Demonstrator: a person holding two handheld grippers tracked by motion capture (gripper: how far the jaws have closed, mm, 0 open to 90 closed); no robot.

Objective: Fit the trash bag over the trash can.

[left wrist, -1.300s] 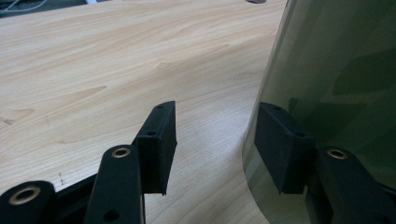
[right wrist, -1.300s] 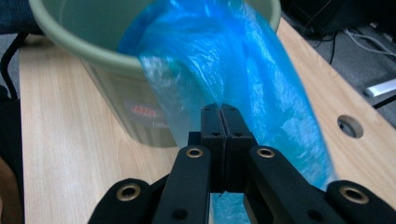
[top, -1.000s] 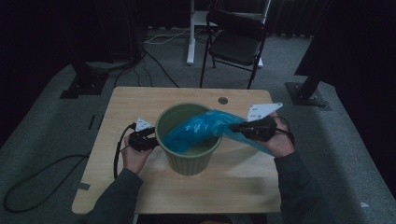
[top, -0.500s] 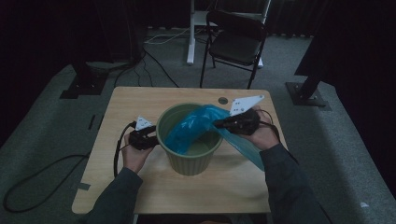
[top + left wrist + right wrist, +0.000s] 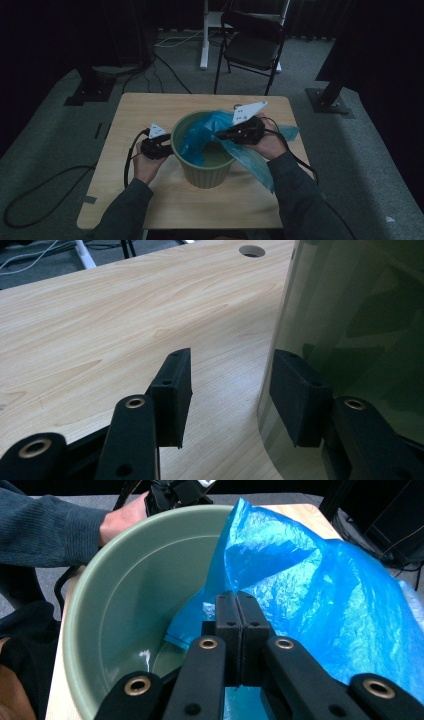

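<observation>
- High view: a green waste bin [image 5: 205, 150] stands mid-bench [image 5: 150, 107], with a blue bin liner [image 5: 200, 135] half inside it and half trailing over the near right rim onto the bench.
- Right gripper [image 5: 235, 611] has its jaws pressed together on a fold of the liner, above the bin's mouth, likely to feed the bag down inside.
- Left gripper [image 5: 232, 385] has its jaws spread, one pad [image 5: 297, 395] against the bin's outer wall and the other clear of it, seemingly bracing the bin so it won't slide; they have just been closing slightly.
</observation>
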